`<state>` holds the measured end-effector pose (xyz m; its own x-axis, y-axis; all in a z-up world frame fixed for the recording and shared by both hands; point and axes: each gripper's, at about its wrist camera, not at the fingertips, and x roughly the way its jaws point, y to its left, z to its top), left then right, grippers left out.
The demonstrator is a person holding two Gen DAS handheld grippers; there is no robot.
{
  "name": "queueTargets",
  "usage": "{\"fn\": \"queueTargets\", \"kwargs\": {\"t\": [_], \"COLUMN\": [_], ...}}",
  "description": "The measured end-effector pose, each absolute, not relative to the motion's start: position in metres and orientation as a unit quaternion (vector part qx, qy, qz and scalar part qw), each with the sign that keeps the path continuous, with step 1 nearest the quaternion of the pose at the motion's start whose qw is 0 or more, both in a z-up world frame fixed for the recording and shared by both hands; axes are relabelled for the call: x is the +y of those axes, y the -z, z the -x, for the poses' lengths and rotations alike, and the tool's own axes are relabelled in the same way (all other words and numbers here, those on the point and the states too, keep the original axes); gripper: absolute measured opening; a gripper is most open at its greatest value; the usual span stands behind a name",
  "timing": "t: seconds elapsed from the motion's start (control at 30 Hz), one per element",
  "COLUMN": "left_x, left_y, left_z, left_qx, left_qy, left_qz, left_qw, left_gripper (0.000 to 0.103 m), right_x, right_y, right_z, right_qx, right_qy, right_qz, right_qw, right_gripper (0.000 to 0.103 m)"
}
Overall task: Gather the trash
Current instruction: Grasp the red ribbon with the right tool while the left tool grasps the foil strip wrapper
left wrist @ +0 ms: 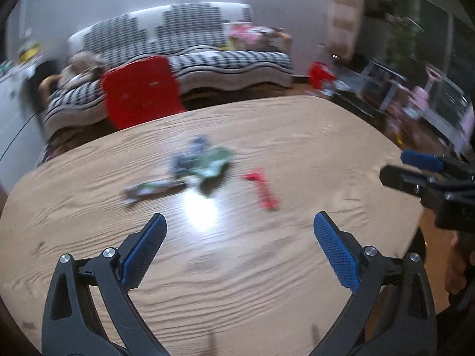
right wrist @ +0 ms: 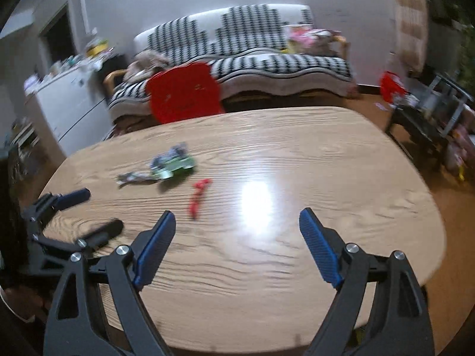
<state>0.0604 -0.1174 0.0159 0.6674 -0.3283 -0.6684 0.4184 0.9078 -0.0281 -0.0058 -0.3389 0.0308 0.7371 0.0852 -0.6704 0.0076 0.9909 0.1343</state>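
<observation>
I hold both grippers tilted down over the wooden table (left wrist: 267, 267): left gripper (left wrist: 240, 222) and right gripper (right wrist: 237, 219) spread wide, empty, short of the wrappers (right wrist: 166, 167).

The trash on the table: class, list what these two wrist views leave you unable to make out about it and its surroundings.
- Green and blue wrappers: both views, motion blur hides print and how many pieces overlap.
- Red scrap: both views, blurred; material unclear.
- Grey strip: blurred and small in the right wrist view.
- Any bin: none in either view.
- Right gripper: cut off by the left wrist view's edge.
- Table: glare whitens a patch.
</observation>
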Motion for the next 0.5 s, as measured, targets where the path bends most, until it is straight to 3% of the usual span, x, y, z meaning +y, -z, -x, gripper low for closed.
{"fn": "queueTargets", "kwargs": {"t": [0.23,0.5], "left_x": [-0.043,-0.032], "left_y": [-0.008,0.010], "left_z": [-0.077,-0.103], "left_qx": [0.362,0.371], "left_qy": [0.145,0.140], "left_qz": [-0.044,-0.066], "left_qw": [0.920,0.915], "left_gripper": [0.096,0.096], "right_x": [-0.276,-0.257], "right_y": [-0.009,0.012], "right_z": [-0.032,-0.060], "right_qx": [0.385,0.403], "right_qy": [-0.055,-0.059], "right_qz": [-0.040,-0.028], "right_qw": [0.921,0.913], "right_gripper": [0.082,0.082]}}
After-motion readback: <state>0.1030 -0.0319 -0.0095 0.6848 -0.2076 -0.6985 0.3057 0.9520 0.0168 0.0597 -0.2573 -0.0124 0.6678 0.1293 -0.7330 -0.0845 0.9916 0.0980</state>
